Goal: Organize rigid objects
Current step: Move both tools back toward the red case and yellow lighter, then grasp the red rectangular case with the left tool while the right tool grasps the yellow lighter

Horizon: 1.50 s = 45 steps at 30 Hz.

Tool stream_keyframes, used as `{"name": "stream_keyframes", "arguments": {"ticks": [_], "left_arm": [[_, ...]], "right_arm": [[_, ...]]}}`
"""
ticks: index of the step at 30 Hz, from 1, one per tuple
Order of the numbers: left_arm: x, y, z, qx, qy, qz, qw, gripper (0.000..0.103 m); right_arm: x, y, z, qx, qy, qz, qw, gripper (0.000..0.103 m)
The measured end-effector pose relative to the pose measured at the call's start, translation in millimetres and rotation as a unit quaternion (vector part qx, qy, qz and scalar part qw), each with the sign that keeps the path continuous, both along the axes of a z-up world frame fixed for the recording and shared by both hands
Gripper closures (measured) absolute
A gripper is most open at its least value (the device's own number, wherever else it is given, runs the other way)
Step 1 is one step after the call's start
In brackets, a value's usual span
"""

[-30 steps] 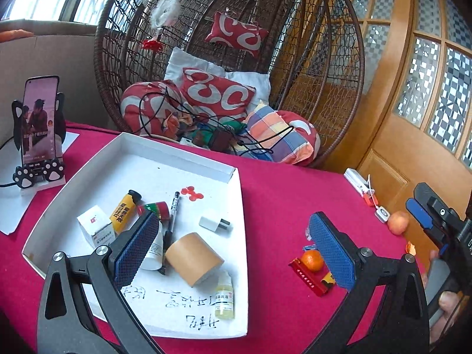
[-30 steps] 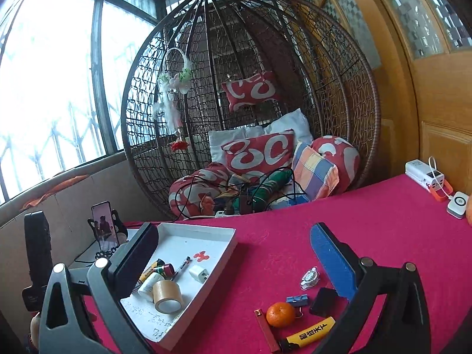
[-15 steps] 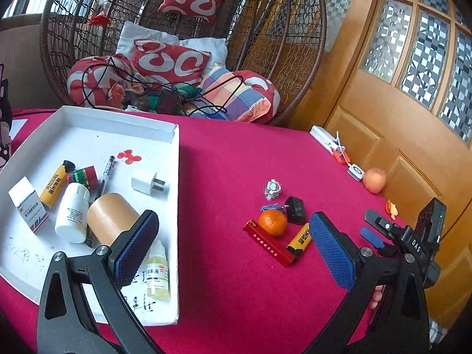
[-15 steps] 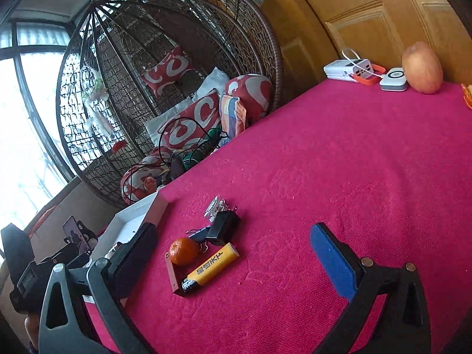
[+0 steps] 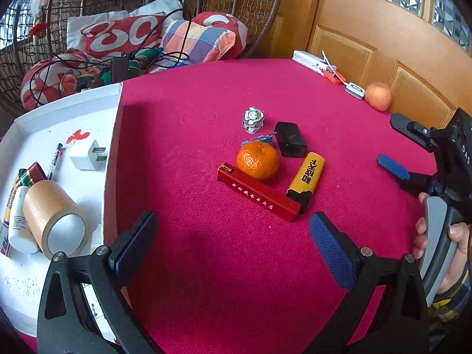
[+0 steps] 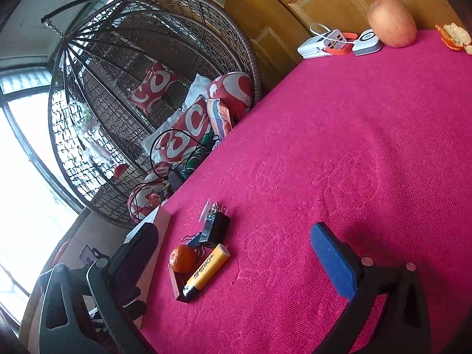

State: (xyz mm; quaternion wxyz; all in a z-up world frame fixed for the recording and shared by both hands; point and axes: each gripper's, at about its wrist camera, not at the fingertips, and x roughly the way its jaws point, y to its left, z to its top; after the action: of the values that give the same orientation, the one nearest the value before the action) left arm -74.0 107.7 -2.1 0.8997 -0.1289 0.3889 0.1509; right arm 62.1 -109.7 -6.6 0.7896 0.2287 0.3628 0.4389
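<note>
From my left wrist camera, at nine o'clock: white tray (image 5: 113, 135) holding a tape roll (image 5: 54, 216), white bottle (image 5: 19, 221), white plug (image 5: 88, 156) and pen (image 5: 56, 159). My left gripper (image 5: 233, 249) hangs at six o'clock over the red tabletop (image 5: 191, 112), jaws spread wide, nothing between them. At centre, one cluster: red bar (image 5: 259, 196) lying flat, mandarin (image 5: 257, 160) touching its far side, yellow lighter (image 5: 306, 178) just beside at three o'clock, black adapter (image 5: 290, 143) behind, keychain charm (image 5: 253, 119) at twelve o'clock. Apple (image 5: 378, 96) at two o'clock, near the door. My right gripper (image 6: 234, 255), at three o'clock in a hand (image 5: 454, 247), is likewise spread and empty; its own camera places the cluster at its seven o'clock.
</note>
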Motion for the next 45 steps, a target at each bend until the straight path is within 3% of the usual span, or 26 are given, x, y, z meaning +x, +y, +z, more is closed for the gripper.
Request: {"name": "stream_keyframes", "arguments": {"ticks": [11,16,17,18,23,25,27,30,32,36,45], "left_arm": [[54.5,-4.3,-18.0,0.089,0.063,-0.086,0.9903,0.0],[64.0,6.7,-22.1,0.058,0.067,-0.101,0.991,0.001],[63.5,5.6,-21.2,0.055,0.063,-0.104,0.9911,0.008],[61.6,4.9,-19.5,0.047,0.055,-0.11,0.9912,0.022],[43.8,-1.7,-13.7,0.046,0.042,-0.078,0.995,0.022],[29.9,-1.2,-9.2,0.029,0.031,-0.061,0.9972,0.022],[14.1,-0.9,-3.3,0.017,0.018,-0.047,0.9986,0.022],[-10.2,0.6,5.7,0.0,-0.004,-0.031,0.9995,0.022],[-23.7,2.7,9.9,-0.012,-0.016,-0.02,0.9996,0.022],[-43.8,6.6,16.1,-0.026,-0.039,-0.004,0.9989,0.022],[-66.4,10.6,23.8,-0.034,-0.065,0.01,0.9972,0.022]], "right_arm": [[1.0,-5.2,-1.4,0.031,0.002,0.007,0.999,0.0],[1.5,-6.0,-2.1,0.036,0.002,0.009,0.999,0.0],[1.8,-6.0,-2.1,0.036,0.002,0.009,0.999,0.0],[1.9,-6.0,-2.3,0.037,0.003,0.009,0.999,0.0],[1.5,-4.0,-1.0,0.026,0.001,0.007,1.0,0.0],[0.5,2.2,1.4,-0.005,-0.001,0.004,1.0,0.0],[-1.0,17.2,5.5,-0.076,-0.014,0.015,0.997,0.0],[-9.3,52.5,8.5,-0.206,-0.059,0.06,0.975,0.0],[-18.1,73.4,7.9,-0.263,-0.092,0.084,0.957,0.0],[-28.4,102.8,8.8,-0.287,-0.112,0.121,0.944,0.0],[-36.8,150.4,-7.2,-0.359,-0.149,0.142,0.91,0.0]]}}
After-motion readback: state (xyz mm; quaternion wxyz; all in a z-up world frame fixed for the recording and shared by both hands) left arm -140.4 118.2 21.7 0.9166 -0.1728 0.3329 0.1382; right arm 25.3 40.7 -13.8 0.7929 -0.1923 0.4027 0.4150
